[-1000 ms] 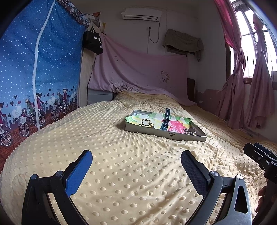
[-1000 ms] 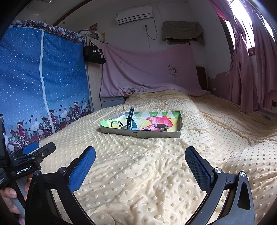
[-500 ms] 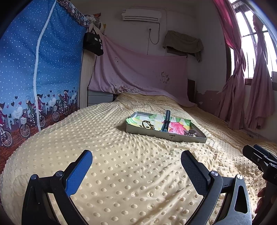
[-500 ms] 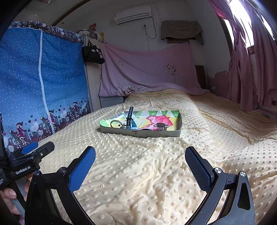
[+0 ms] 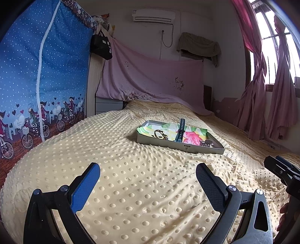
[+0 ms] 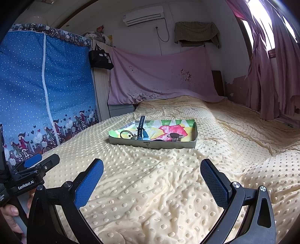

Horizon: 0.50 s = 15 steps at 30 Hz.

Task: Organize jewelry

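Now | both hand-held grippers (image 5: 148, 173) (image 6: 151, 169) spread, empty | jewelry tray (image 5: 180, 145) well ahead, apart

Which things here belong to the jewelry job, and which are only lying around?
For the job: tray, watch band, gold bracelet, hair claw, left gripper, right gripper.

Only around: black bag, pink curtains, air conditioner, yellow blanket.

Mounted low over bed (image 5: 150, 187), facing headboard-ward; left view offset left, right view right; shared: distant tray (image 6: 196, 135).
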{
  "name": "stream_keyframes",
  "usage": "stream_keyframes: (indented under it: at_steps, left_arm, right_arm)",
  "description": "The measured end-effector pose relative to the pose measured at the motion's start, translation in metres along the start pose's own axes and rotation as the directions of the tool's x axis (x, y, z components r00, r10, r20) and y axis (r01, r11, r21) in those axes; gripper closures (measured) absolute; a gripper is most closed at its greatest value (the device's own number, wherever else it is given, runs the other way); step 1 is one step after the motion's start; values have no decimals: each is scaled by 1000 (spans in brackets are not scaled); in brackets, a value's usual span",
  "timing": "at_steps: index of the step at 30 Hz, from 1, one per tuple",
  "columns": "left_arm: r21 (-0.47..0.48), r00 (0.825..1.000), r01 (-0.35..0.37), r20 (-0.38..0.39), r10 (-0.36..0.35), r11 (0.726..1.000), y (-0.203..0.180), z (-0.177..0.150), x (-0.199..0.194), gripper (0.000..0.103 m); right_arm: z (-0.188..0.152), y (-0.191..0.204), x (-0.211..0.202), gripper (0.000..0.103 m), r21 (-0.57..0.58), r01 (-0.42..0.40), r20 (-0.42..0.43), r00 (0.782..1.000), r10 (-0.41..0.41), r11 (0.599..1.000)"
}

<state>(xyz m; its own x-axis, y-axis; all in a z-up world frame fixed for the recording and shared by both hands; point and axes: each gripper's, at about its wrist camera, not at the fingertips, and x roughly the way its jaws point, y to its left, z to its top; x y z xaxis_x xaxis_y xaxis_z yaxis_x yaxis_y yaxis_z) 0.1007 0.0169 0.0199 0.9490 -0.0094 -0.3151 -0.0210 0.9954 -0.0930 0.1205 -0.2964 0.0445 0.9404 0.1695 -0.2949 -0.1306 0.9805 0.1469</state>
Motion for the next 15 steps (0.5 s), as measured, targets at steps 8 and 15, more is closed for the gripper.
stream_keyframes:
  at_steps: [8,15]
  left_arm:
    - [4,1000,1,-5,-1,1000,-1,0,1,0]
    - [3,1000,-1,-11,1,1000,-1,-1,1,0]
  right_arm:
    - [0,1,-1,1,3,2,-1,1000,-2,1000]
    - [0,2,-2,1,5,1,-1,1000,-1,1000]
